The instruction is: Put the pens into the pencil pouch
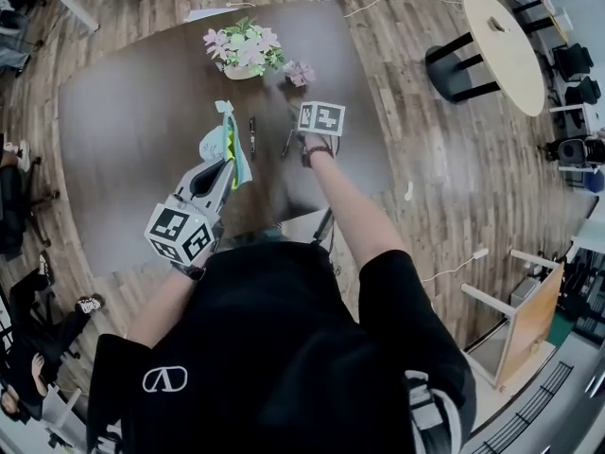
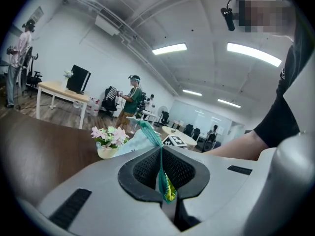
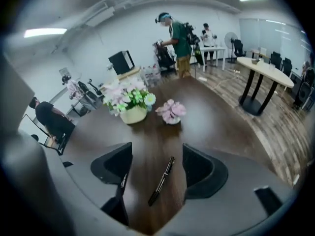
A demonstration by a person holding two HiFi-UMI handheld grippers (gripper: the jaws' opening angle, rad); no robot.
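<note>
Right now my right gripper (image 3: pixel 156 163) is spread wide over a pen (image 3: pixel 161 181) lying on the table (image 3: pixel 221 122) between the jaws, its long axis running away from me (slightly slanted). My left gripper (image 2: pixel 162 173) is clenched on the pencil pouch (image 2: pixel 147 134), off to the pen's left.

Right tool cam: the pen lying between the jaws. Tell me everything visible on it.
The pen is slim and dark, black by the look, with a paler glint near its middle, perhaps a clip. It lies flat on the brown table, slanted, its far end toward the small pink flower. It sits between the open jaws of the right tool, apart from both. Only the table touches it.
</note>
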